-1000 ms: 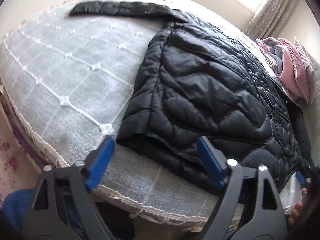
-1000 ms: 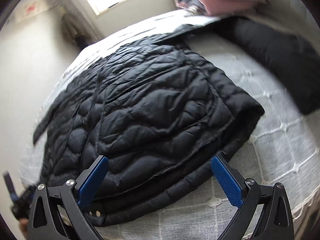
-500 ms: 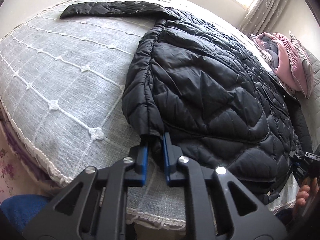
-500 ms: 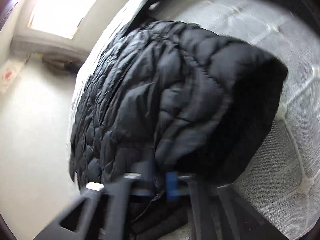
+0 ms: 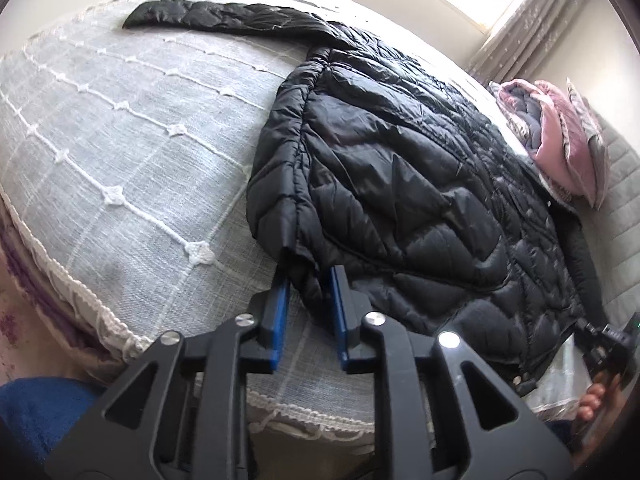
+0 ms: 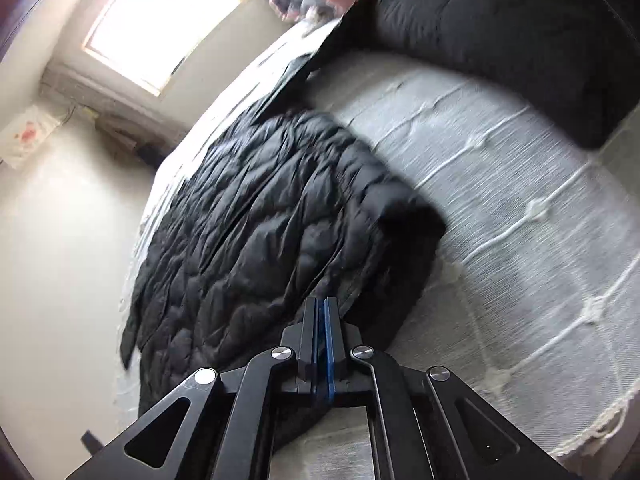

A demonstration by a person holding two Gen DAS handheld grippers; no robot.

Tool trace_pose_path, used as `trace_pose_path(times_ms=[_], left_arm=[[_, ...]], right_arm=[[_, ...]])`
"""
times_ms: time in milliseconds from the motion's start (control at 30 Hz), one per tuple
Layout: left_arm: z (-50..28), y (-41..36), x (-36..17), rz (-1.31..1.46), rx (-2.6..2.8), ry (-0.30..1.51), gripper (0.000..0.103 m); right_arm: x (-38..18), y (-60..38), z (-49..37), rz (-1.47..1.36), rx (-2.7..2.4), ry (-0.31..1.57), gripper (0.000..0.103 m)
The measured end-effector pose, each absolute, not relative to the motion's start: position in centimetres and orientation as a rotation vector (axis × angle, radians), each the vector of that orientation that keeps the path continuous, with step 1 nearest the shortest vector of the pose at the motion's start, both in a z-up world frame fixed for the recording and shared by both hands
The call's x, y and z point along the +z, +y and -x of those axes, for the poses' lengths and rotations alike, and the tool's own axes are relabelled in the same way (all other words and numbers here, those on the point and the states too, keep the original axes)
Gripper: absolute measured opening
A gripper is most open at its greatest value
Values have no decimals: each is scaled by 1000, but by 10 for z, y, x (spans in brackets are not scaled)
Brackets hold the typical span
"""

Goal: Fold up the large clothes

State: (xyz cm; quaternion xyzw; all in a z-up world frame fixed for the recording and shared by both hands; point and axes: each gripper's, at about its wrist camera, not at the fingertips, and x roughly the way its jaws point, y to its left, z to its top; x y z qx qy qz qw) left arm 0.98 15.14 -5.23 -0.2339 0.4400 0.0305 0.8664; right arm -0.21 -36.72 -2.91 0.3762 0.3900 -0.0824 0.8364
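A black quilted puffer jacket point(image 5: 400, 184) lies spread on a grey bedspread point(image 5: 120, 152), one sleeve point(image 5: 224, 20) stretched out at the far left. My left gripper point(image 5: 308, 280) is shut on the jacket's near left hem corner, the fabric pinched between its blue pads. In the right wrist view the jacket point(image 6: 260, 232) lies ahead. My right gripper point(image 6: 322, 312) is shut tight at the jacket's near hem, its pads pressed together on the hem's edge. It also shows at the far right of the left wrist view point(image 5: 600, 340).
Pink and grey folded bedding point(image 5: 556, 140) sits at the head of the bed. A dark pillow point(image 6: 520, 40) lies at the far right. The bed's fringed edge point(image 5: 100, 312) is just below my left gripper. A window point(image 6: 168, 24) lights the far wall.
Both grippers were open a second ago and have closed on the jacket's near hem corners. The right view has swung and is blurred by motion.
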Motion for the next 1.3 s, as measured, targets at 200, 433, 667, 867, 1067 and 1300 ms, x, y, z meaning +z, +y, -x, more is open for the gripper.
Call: trace_pose_path(times_ms=[200, 433, 667, 867, 1067, 1300], left_arm=[[-14, 160, -58, 574, 80, 930, 38], [-20, 165, -46, 566, 129, 869, 6], [-16, 201, -17, 546, 241, 766, 5], [-9, 198, -18, 550, 218, 832, 9], [24, 203, 32, 502, 250, 669, 51], [-48, 141, 70, 368, 136, 630, 85]], right_arm=[[-24, -404, 6, -877, -334, 733, 86], [-56, -401, -31, -875, -238, 850, 12], [-61, -355, -14, -854, -60, 918, 6], [-38, -354, 6, -788, -45, 841, 9], [-9, -399, 38, -849, -122, 660, 79], [29, -371, -10, -552, -231, 604, 86]])
